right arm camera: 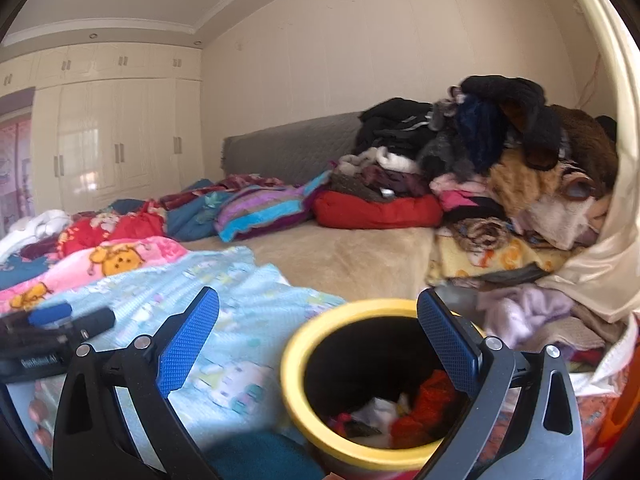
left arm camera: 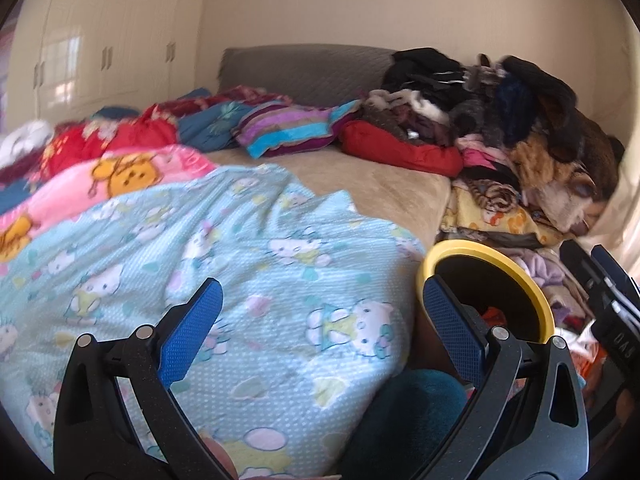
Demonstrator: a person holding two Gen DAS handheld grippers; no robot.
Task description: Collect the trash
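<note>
A black bin with a yellow rim (right arm camera: 296,360) stands at the bed's near edge, low in the right wrist view. Red and white scraps of trash (right arm camera: 424,404) lie inside it. My right gripper (right arm camera: 318,340) hangs open just above the bin, its right finger (right arm camera: 448,344) over the opening, holding nothing. My left gripper (left arm camera: 320,320) is open and empty over a light blue cartoon-cat blanket (left arm camera: 240,260), with the bin's rim (left arm camera: 536,292) behind its right finger. Each gripper shows at the edge of the other's view: the left gripper (right arm camera: 76,318), the right gripper (left arm camera: 592,256).
A bed with a beige sheet (left arm camera: 360,188) fills the room. A tall pile of clothes (left arm camera: 500,112) rises at its right, with a red cushion (left arm camera: 400,148) and striped pillow (left arm camera: 288,128) behind. Pink and red blankets (left arm camera: 120,172) lie left. White wardrobes (left arm camera: 100,48) stand far left.
</note>
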